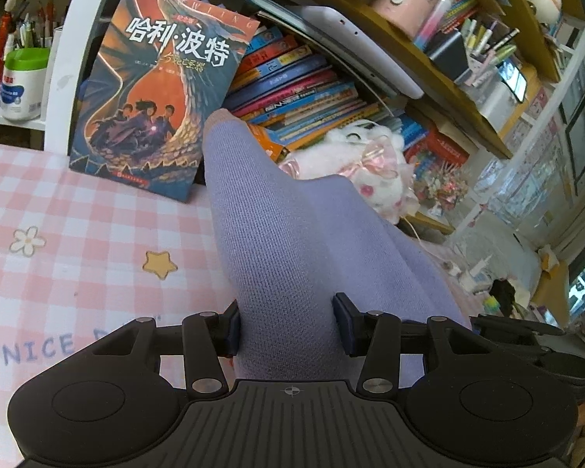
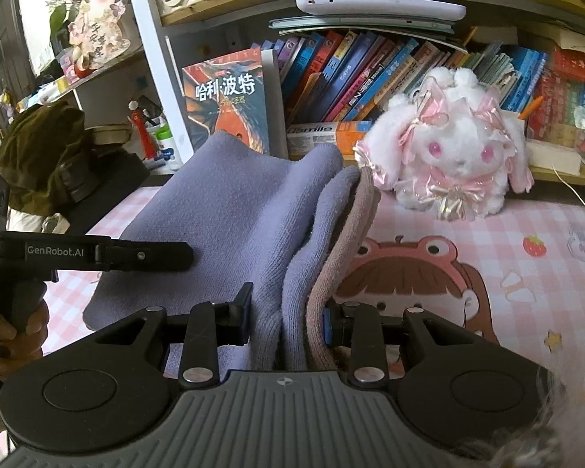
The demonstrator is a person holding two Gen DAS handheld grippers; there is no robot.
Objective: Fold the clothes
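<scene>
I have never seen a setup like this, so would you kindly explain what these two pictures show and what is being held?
There is no robot here: a person carries a handheld two-finger gripper in each hand, each with a fisheye camera looking along its fingers. One picture comes from the left gripper, the other from the right gripper, where the left one also shows at the side. Both are clamped on a purple knit garment with a pinkish trim, lifted over a pink checked mat. Behind stand a book, a plush rabbit and a crowded bookshelf.
</scene>
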